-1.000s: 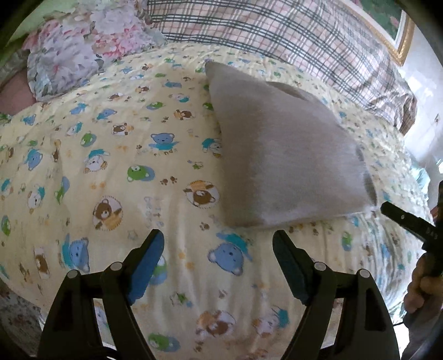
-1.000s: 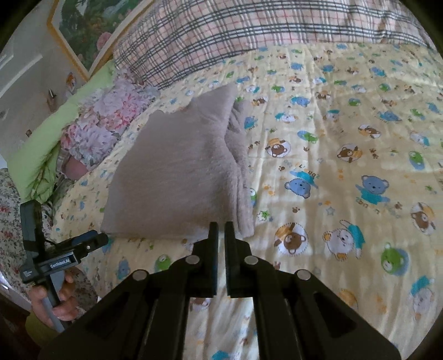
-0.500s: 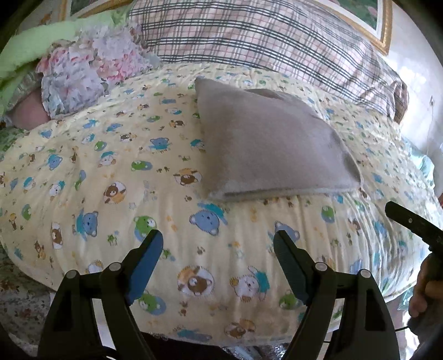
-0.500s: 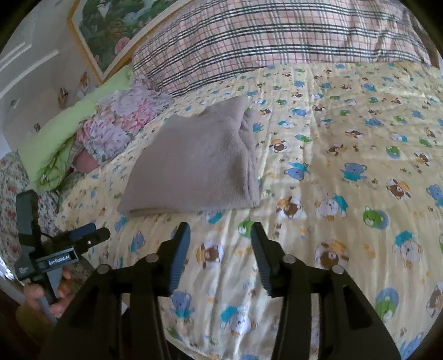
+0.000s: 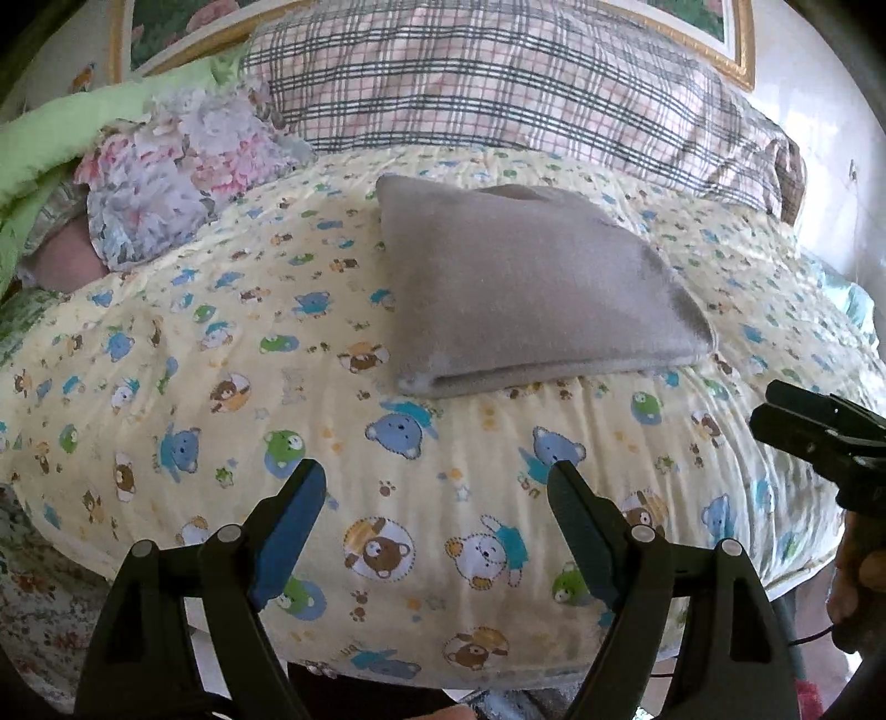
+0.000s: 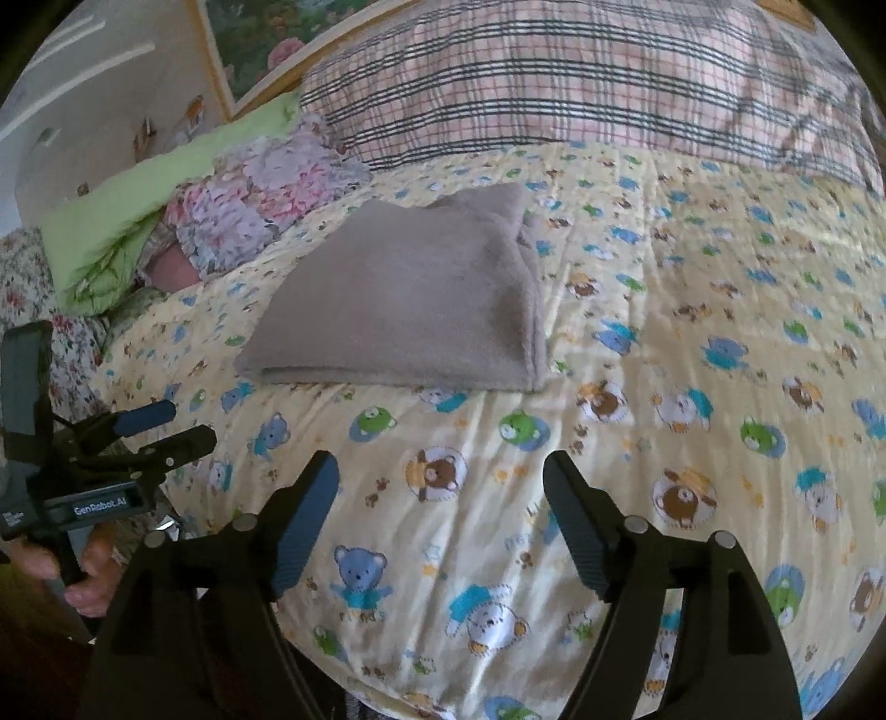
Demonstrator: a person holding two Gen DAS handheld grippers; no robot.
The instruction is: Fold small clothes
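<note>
A grey fleece garment [image 5: 531,288] lies folded into a flat stack on the yellow bear-print quilt [image 5: 221,354]; it also shows in the right wrist view [image 6: 410,299]. My left gripper [image 5: 437,498] is open and empty, held back above the bed's near edge, well short of the garment. My right gripper [image 6: 440,487] is open and empty, also back near the bed's edge. Each gripper shows in the other's view: the right one at the far right [image 5: 814,437], the left one at the far left [image 6: 160,426].
A plaid pillow [image 5: 498,83] lies along the head of the bed. A floral bundle [image 5: 183,183] and a green cover [image 5: 44,144] sit at the far left. A framed picture [image 6: 266,39] hangs on the wall. The quilt [image 6: 720,310] stretches right of the garment.
Both grippers have pulled back from the garment toward the bed's near edge. The right gripper went from shut to open. The folded garment has stayed in place.
</note>
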